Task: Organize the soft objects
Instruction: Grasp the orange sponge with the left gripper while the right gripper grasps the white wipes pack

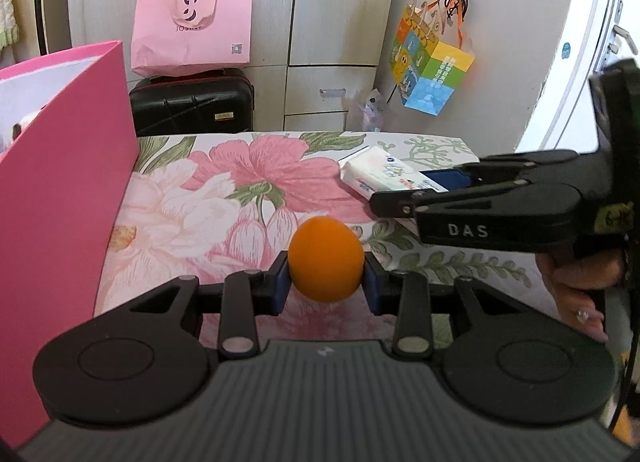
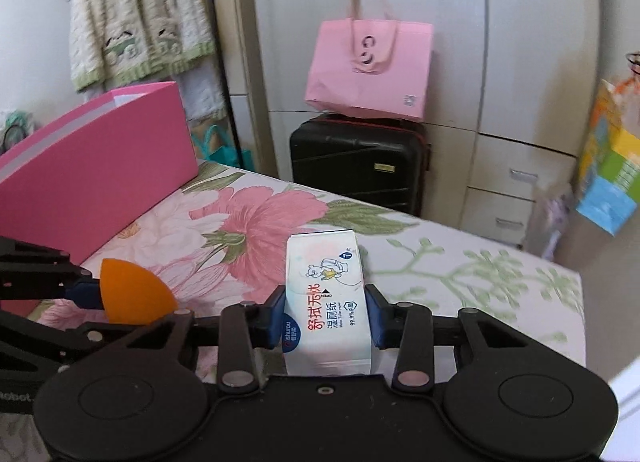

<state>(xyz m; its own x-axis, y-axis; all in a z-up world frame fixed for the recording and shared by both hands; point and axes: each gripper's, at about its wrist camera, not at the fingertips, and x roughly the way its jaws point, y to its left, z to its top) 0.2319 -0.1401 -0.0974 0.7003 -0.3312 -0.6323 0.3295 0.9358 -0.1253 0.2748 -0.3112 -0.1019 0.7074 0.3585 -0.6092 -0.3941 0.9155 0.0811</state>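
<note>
The orange egg-shaped sponge (image 1: 326,260) sits pinched between the left fingers (image 1: 280,286), pointed end away from them. The white wet-wipe pack (image 2: 326,302), printed with a bear and red lettering, lies lengthwise between the right fingers (image 2: 376,318), over the floral bed (image 2: 460,274).

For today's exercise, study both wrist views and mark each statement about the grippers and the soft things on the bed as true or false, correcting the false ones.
1. The left hand-held gripper is shut on the orange sponge. True.
2. The pack of wet wipes sits between the blue pads of the right hand-held gripper. True.
3. The pink box stands on the floor beside the suitcase. False: it stands on the floral bedsheet.
4. The pink bag lies flat on the bed. False: it stands upright on the black suitcase.
</note>
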